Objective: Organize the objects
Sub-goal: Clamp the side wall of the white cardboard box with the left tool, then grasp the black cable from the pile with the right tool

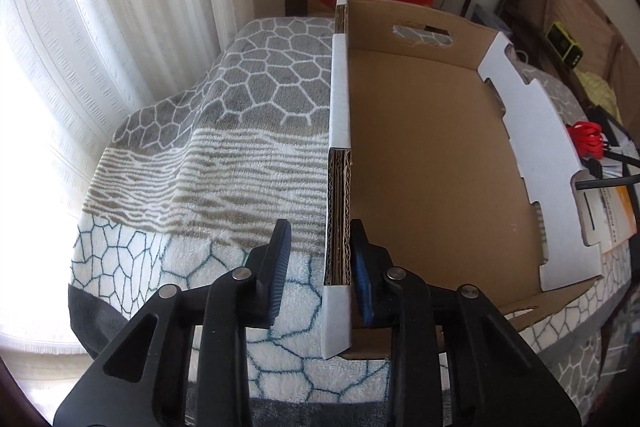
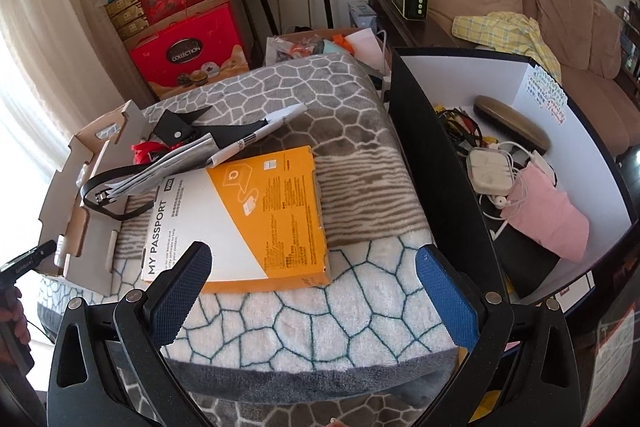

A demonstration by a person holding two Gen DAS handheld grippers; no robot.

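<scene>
An empty brown cardboard tray (image 1: 420,167) with white-faced walls lies on a patterned blanket (image 1: 224,163). My left gripper (image 1: 321,227) straddles the tray's thick left wall (image 1: 339,187) near its front corner. The right pad (image 1: 362,267) rests against the wall's inner side, while a strip of blanket shows between the left pad (image 1: 278,275) and the wall's outer side. My right gripper (image 2: 314,251) hangs wide open over the blanket, with nothing between its fingers, just in front of an orange and white "My Passport" box (image 2: 256,211).
A black strap (image 2: 108,195), folded papers (image 2: 172,163) and a red item (image 2: 144,149) lie by the tray (image 2: 68,195). A black bin (image 2: 440,163) at the right holds cables, a glasses case and a pink pouch (image 2: 548,219). Red gift boxes, speakers and a sofa stand behind.
</scene>
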